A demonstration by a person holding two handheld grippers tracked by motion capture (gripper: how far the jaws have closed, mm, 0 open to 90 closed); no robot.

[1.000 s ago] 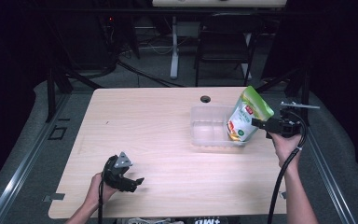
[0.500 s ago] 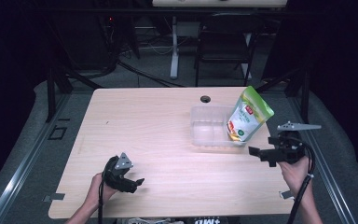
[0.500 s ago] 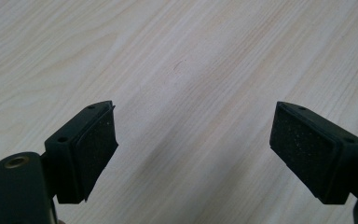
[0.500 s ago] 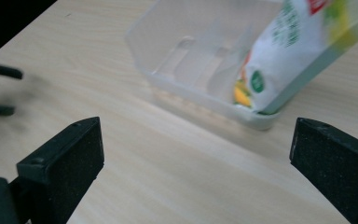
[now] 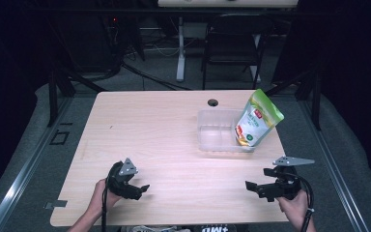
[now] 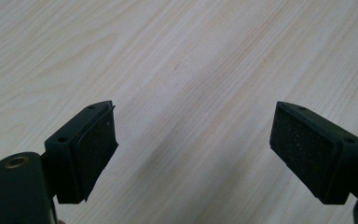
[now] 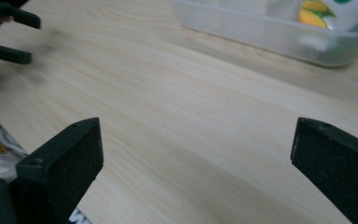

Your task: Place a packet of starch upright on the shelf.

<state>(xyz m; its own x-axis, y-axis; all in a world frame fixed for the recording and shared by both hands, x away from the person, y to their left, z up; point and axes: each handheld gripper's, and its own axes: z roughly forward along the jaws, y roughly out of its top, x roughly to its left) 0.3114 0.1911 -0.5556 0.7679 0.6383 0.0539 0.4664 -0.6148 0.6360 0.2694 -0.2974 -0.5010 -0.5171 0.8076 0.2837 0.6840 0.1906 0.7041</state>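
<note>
Closest to you, your left gripper (image 5: 134,189) sits low over the near left part of the surface (image 5: 164,145), its fingers (image 6: 93,149) spread wide apart with nothing but bare wood grain between them in the left gripper view. Your right gripper (image 5: 256,187) is at the near right edge, pointing across the surface toward your left hand; its fingers (image 7: 70,163) also stand fully apart, having just been opening, and nothing lies between them. In the right gripper view the wood runs clear between the two pads, your left gripper (image 7: 7,35) shows blurred at the far left beyond the fingers, and the clear plastic bin (image 7: 270,35) sits ahead and to the right of the right finger. From the high view that clear plastic bin (image 5: 212,140) stands well beyond your right fingers, on the far right part of the surface. The green and white pouch (image 5: 257,121) stands in the bin's right end, tilted, its top leaning out past the bin's right wall and its bottom down inside; it is well apart from both sets of fingers. Just beyond the bin, a small dark hole (image 5: 213,102) marks the surface near its far edge.
</note>
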